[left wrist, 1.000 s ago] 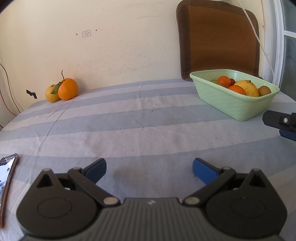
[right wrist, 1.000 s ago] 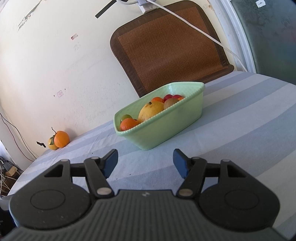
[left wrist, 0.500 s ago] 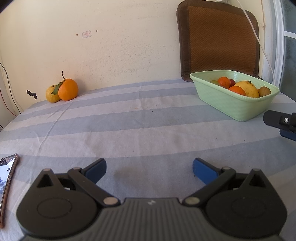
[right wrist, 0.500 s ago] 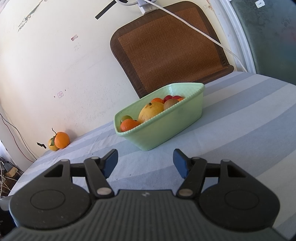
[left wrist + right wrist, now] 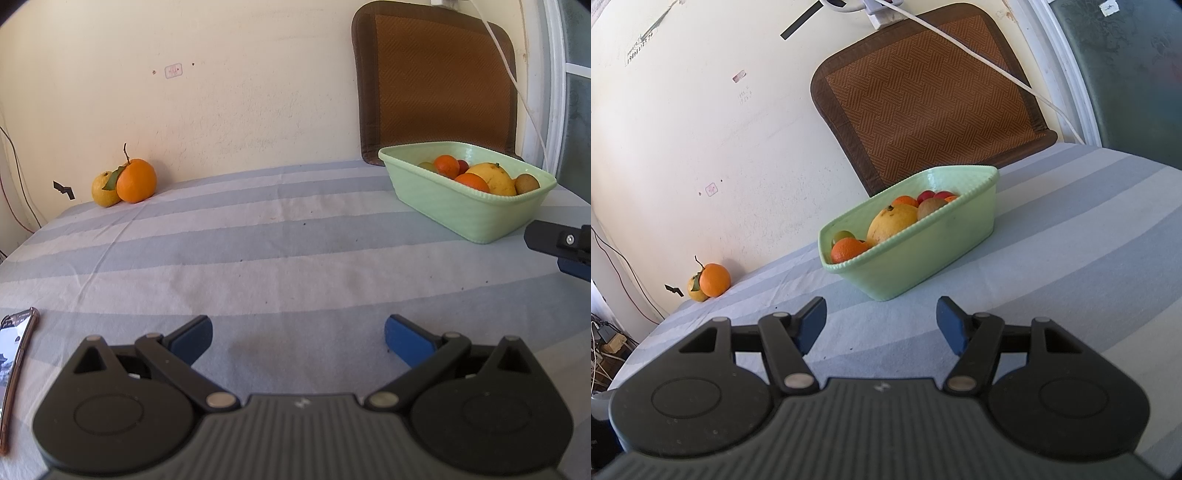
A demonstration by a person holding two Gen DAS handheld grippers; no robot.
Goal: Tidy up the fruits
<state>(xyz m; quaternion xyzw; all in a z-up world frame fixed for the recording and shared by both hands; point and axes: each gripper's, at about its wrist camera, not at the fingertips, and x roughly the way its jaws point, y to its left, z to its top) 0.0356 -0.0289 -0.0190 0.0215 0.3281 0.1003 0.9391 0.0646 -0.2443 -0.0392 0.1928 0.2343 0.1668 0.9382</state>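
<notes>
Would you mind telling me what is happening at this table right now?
A person holds two grippers over a striped tablecloth, sorting fruit. The left gripper and right gripper are both open and empty. The green basket already holds several fruits; an orange and a yellow fruit sit by the wall.

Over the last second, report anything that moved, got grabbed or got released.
Nothing visibly changed. Both the left claw and the right claw stay open and empty over the striped cloth. The green basket of fruit and the orange by the wall sit where they were.
</notes>
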